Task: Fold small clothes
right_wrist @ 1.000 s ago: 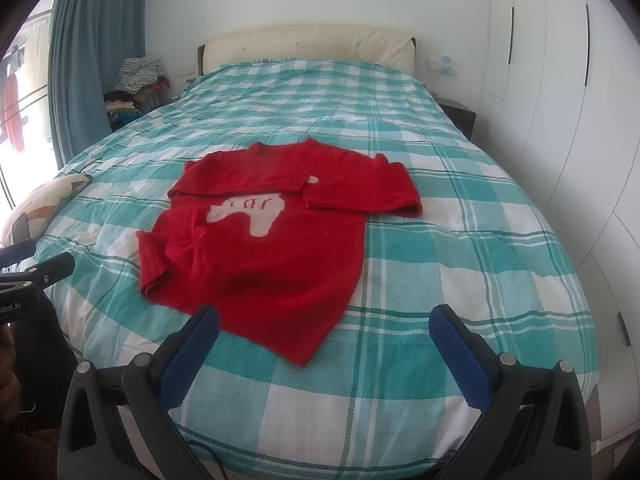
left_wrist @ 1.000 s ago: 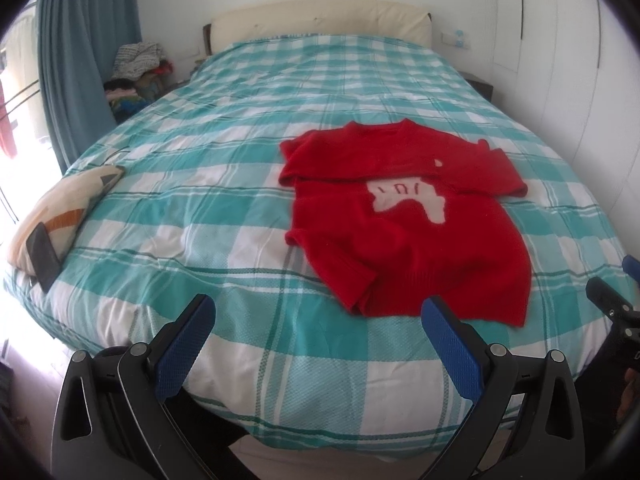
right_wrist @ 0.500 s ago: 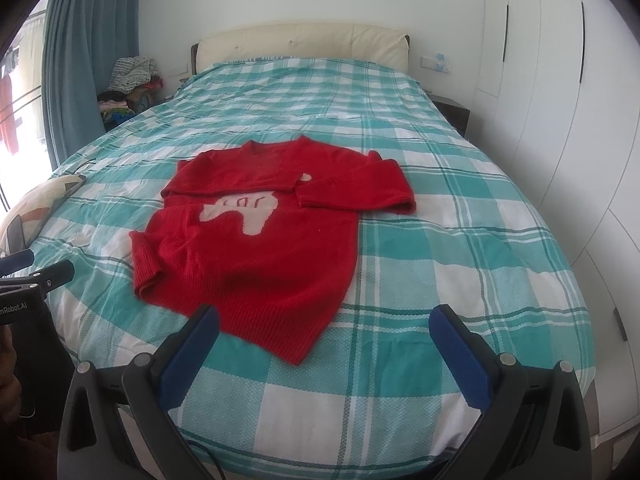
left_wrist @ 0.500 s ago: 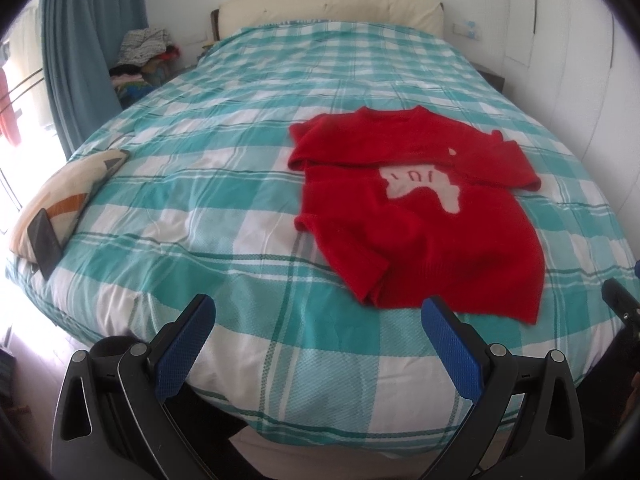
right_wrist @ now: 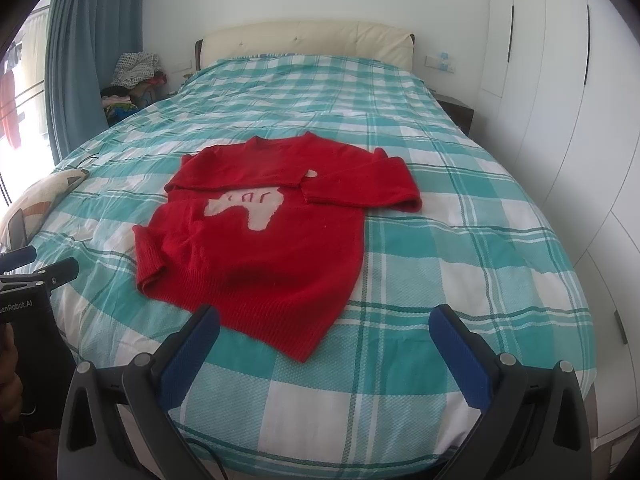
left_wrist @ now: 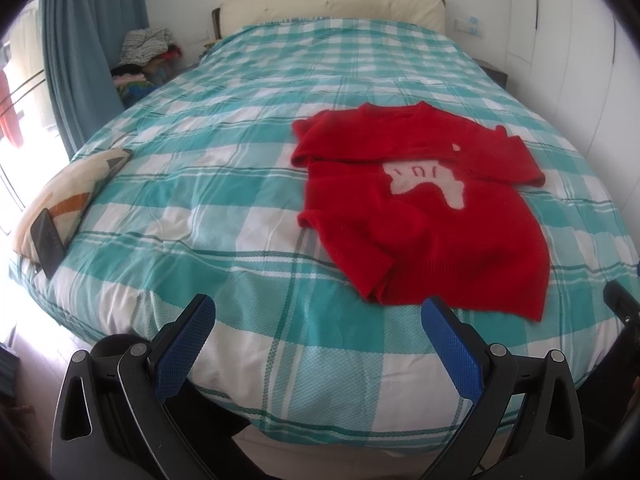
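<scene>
A red knit sweater (left_wrist: pixel 424 216) with a pale animal patch lies on the teal checked bed (left_wrist: pixel 240 200), both sleeves folded in across the chest. It also shows in the right wrist view (right_wrist: pixel 272 248). My left gripper (left_wrist: pixel 318 340) is open and empty at the foot of the bed, left of the sweater's hem. My right gripper (right_wrist: pixel 324 348) is open and empty, just before the hem's near corner. The left gripper's side (right_wrist: pixel 36 276) shows at the left edge of the right wrist view.
A patterned pillow (left_wrist: pixel 68 196) with a dark phone (left_wrist: pixel 48 240) leaning on it lies at the bed's left edge. A clothes pile (left_wrist: pixel 148 56) and blue curtain (left_wrist: pixel 88 40) stand far left. White wardrobes (right_wrist: pixel 560 100) line the right wall.
Both grippers have drawn slightly closer to the bed and sweater. Both stay open. The sweater has not moved.
</scene>
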The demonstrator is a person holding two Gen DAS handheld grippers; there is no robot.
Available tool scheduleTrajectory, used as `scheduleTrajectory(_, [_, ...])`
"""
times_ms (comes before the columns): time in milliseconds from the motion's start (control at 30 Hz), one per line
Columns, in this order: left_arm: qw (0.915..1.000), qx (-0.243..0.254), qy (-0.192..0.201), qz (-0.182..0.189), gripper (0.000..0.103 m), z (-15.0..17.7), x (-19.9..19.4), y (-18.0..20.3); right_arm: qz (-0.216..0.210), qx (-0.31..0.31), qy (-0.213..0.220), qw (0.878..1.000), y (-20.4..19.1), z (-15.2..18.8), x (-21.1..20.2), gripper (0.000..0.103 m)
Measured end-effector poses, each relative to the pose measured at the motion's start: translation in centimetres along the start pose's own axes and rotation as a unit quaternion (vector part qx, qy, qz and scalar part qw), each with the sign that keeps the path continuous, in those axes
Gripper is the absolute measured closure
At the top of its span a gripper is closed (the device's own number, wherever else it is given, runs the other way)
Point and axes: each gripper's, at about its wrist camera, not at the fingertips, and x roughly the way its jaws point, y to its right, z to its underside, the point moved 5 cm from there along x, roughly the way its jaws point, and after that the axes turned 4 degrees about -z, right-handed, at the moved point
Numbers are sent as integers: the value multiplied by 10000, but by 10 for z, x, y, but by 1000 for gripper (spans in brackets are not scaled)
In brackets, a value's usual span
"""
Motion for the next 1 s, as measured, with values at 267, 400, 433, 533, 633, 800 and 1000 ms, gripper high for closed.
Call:
scheduleTrajectory(267, [10000,-4,-2,-6,0,0,0,0,-7,2,-27,10000,0,2,2,0])
scheduleTrajectory(400, [10000,1,-4,-2,0,0,0,0,-13,-5,-45,10000,0,3,3,0])
scheduleTrajectory(433, [10000,1,-3,-2,0,0,0,1,-7,-4,-47,10000,0,3,2,0])
scheduleTrajectory(533, [10000,0,-7,-4,0,0,0,1,-10,4,-65,10000,0,4,4,0])
scheduleTrajectory(633, [10000,3,-8,-12,0,0,0,0,-8,-1,-66,10000,0,4,4,0])
scheduleTrajectory(800, [10000,3,-15,-11,0,0,0,1,-19,-4,-81,10000,-1,4,5,0])
scheduleTrajectory(1000, [10000,8,-19,-16,0,0,0,0,-29,-12,-128,9999,-1,6,7,0])
